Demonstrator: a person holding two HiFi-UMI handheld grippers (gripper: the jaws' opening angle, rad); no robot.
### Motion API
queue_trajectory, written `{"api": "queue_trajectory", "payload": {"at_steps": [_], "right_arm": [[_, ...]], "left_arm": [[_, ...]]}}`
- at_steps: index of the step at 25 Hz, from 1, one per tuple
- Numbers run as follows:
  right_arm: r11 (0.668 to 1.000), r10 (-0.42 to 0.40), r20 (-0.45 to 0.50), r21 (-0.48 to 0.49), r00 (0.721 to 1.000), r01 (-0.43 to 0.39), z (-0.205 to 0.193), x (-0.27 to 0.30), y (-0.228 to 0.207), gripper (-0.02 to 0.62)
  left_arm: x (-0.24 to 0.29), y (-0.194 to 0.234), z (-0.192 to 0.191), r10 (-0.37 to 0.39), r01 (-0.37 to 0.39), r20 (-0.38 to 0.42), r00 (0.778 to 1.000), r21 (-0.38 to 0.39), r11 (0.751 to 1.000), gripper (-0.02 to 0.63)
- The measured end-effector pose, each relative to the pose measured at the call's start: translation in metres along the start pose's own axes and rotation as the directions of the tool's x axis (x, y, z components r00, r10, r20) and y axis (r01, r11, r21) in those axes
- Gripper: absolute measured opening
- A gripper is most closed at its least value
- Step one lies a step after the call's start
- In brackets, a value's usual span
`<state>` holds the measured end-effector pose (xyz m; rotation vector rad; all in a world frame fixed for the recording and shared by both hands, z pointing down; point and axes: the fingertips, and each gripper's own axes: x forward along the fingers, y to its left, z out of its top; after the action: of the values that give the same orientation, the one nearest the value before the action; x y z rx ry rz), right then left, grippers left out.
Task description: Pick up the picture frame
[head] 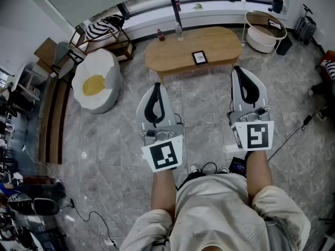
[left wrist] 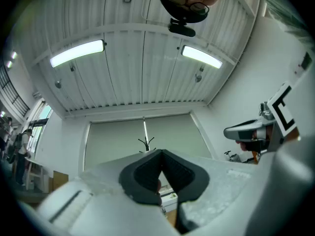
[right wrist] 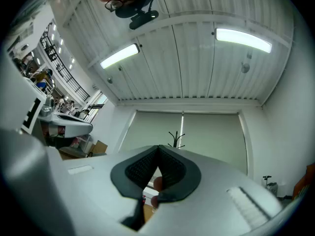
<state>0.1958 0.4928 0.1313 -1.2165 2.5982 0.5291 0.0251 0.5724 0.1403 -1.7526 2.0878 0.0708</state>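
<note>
Looking down from the head view, I find the picture frame (head: 199, 57) lying flat on the oval wooden table (head: 167, 55), near its front edge and well apart from both grippers. My left gripper (head: 156, 88) and right gripper (head: 241, 75) are each pressed together with nothing between the jaws, and both are tilted slightly upward above the floor. I judge the frame light and stiff, probably glazed, so fragile and slick across its face. I would open one gripper and pinch the border nearest the table's front, not the middle.
</note>
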Motion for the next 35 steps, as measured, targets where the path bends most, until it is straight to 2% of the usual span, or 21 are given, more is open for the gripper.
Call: {"api": "queue_trajectory", "payload": {"at_steps": [13, 24, 35], "right_arm": [[1.000, -0.012, -0.027, -0.011, 1.000, 0.011, -0.015, 0.031, 0.029, 0.000], [0.999, -0.054, -0.031, -0.009, 0.998, 0.054, -0.018, 0.050, 0.058, 0.002], [0.997, -0.069, -0.045, -0.029, 0.997, 0.068, -0.030, 0.059, 0.067, 0.002]], "left_arm": [[0.014, 0.037, -0.021, -0.011, 0.011, 0.008, 1.000, -0.019, 1.000, 0.003], [0.018, 0.072, -0.035, -0.037, 0.037, 0.009, 0.999, -0.042, 0.998, 0.005], [0.021, 0.077, -0.051, -0.050, 0.050, 0.005, 0.999, -0.064, 0.997, 0.005]]}}
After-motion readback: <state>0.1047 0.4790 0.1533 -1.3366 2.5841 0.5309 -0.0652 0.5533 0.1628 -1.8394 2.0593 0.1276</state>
